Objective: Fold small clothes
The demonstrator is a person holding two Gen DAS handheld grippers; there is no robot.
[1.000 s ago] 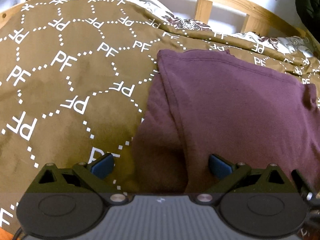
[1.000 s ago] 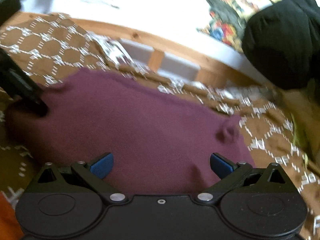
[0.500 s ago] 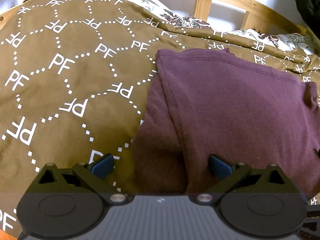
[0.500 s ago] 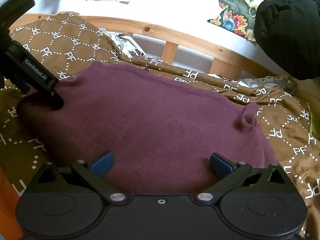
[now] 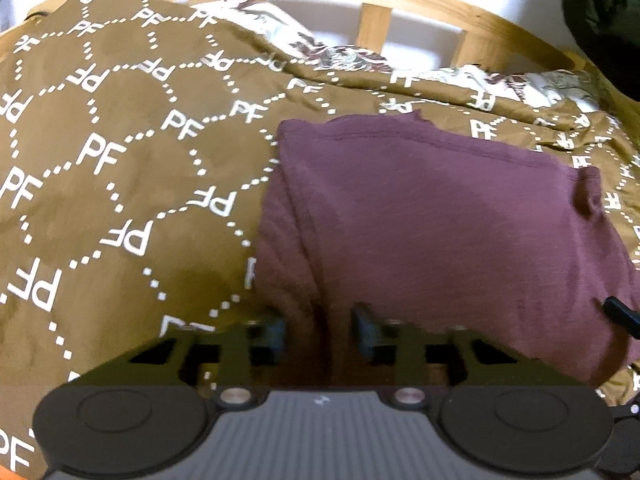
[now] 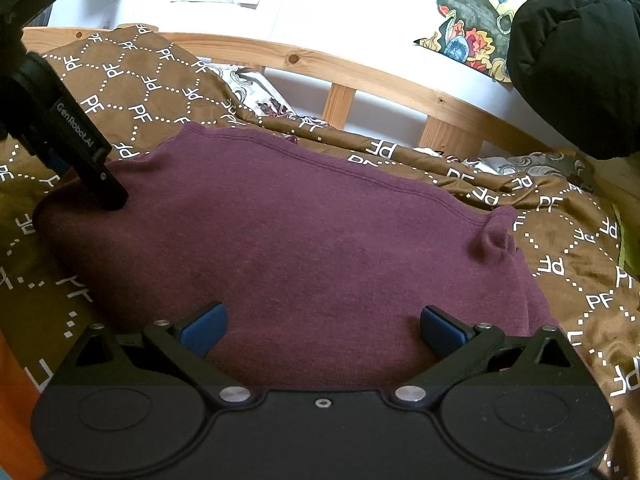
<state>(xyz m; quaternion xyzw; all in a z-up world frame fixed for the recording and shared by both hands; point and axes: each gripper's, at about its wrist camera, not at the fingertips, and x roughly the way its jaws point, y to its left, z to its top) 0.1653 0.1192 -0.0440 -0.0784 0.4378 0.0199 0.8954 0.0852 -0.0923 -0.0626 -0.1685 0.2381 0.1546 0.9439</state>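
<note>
Left wrist view: folded maroon knit garment [image 5: 440, 220] lies flat on the brown bedspread with white "PF" lettering [image 5: 100, 152], its near left edge between my left gripper [image 5: 320, 334] pads. Those jaws are closing on the cloth; whether they press it yet, I cannot tell. My right gripper [image 6: 320, 330] hovers over the garment's near edge, jaws wide apart, nothing held. Pale wooden bed rail [image 6: 360, 72] behind.

Home bedroom: wooden bed frame [image 6: 360, 76], brown patterned duvet [image 5: 120, 168], colourful drawings [image 6: 468, 20] on white wall.
</note>
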